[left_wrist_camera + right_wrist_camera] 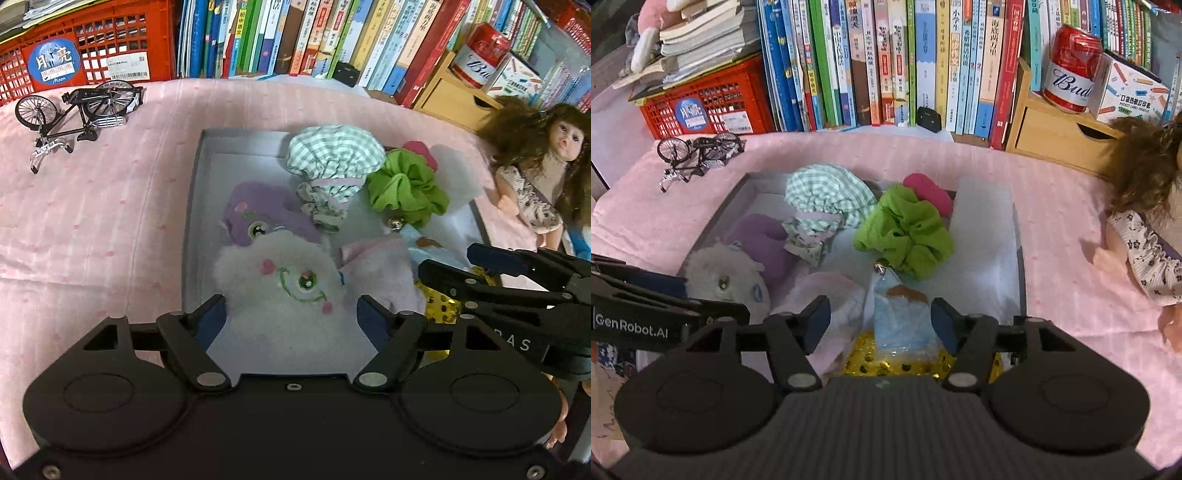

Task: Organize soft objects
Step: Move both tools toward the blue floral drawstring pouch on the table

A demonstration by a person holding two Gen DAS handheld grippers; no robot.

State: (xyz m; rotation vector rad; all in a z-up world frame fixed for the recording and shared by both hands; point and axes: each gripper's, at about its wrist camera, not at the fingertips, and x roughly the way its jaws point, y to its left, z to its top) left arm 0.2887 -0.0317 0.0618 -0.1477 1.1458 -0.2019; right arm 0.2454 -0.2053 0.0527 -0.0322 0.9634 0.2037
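A shallow grey box (195, 184) (716, 218) on the pink cloth holds soft things. These include a white plush (280, 280) (724, 280), a purple plush (258, 214), a checked cap (332, 151) (827, 192), a green scrunchie (406, 188) (905, 232) and a pale pink cloth (831, 291). My left gripper (291, 310) (713, 295) is open, its fingers either side of the white plush. My right gripper (881, 314) (450, 260) is open over a light blue piece (901, 317) on gold sequin fabric (897, 363), with gaps at both pads.
A doll (532, 192) (1145, 240) lies right of the box. A model bicycle (74, 107) (698, 151) stands at the back left before a red crate (701, 107). Books line the back, with a red can (1071, 70) on a wooden drawer unit (1052, 136).
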